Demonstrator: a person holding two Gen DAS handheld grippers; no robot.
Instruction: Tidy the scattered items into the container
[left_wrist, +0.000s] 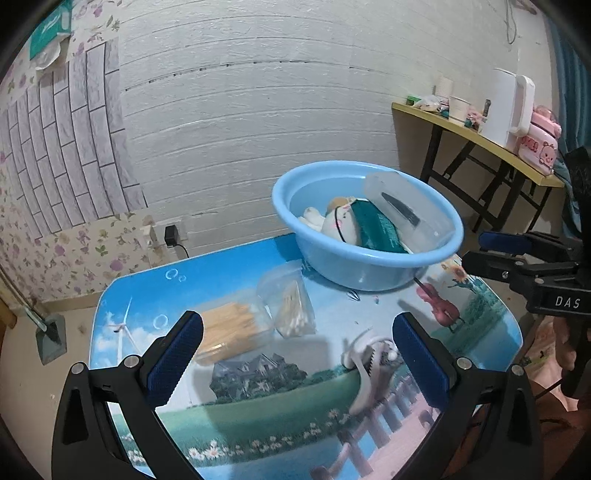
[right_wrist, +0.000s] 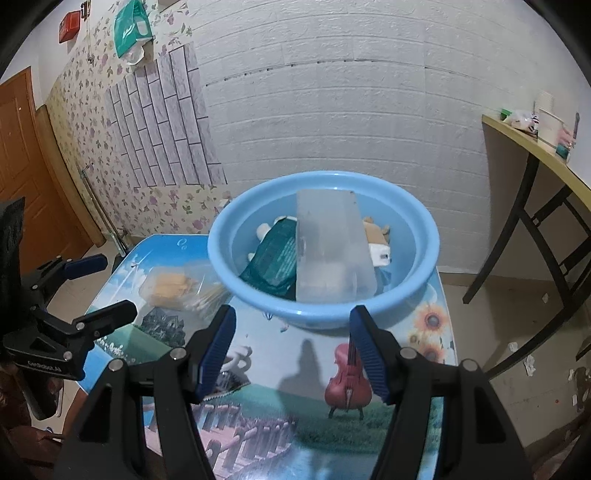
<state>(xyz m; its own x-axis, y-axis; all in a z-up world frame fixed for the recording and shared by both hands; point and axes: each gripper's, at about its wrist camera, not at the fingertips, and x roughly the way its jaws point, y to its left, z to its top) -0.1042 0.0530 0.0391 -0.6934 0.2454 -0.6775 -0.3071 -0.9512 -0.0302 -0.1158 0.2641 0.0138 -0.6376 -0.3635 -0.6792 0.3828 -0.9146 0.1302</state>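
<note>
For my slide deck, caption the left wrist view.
Open left gripper above white hair claw; blue basin already holds several items.

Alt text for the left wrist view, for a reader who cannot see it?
The open left claw hovers over a picture-printed table, a white hair clip between its fingers. Beyond lie two bags of cotton swabs and a blue basin already holding items.

A white brick-textured wall (right_wrist: 332, 110) meets floral wallpaper (right_wrist: 92, 122) with a grey tile patch (right_wrist: 166, 122). A wooden door (right_wrist: 22, 166) stands left; a yellow-topped folding table (left_wrist: 480, 136) stands right on the beige floor (right_wrist: 517, 350).
</note>
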